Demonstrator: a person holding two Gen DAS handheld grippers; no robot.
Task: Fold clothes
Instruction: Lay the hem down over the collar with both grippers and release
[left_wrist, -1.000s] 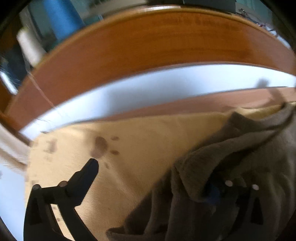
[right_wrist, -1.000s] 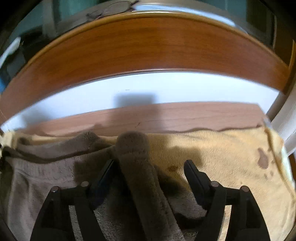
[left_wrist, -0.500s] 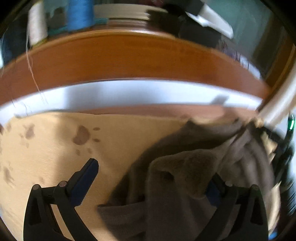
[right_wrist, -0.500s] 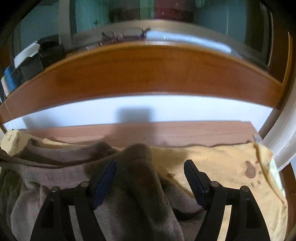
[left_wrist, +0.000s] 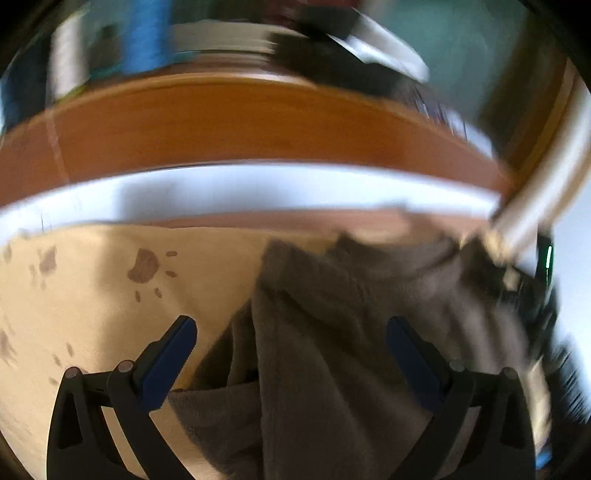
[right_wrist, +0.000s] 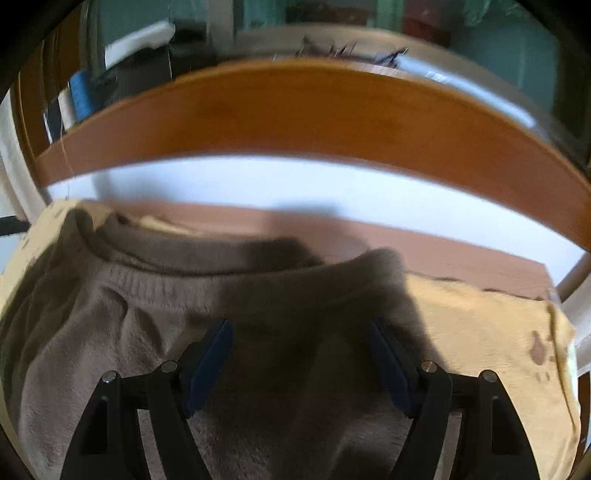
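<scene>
Both grippers, left (left_wrist: 291, 347) and right (right_wrist: 299, 350), stand wide over the brown sweater (right_wrist: 110, 332) mid-frame; spreading seems underway, next needs an edge pinched.

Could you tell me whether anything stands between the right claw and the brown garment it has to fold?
Nothing visible does: the right claw hangs open directly over the brown garment, which lies on the yellow blanket.
</scene>
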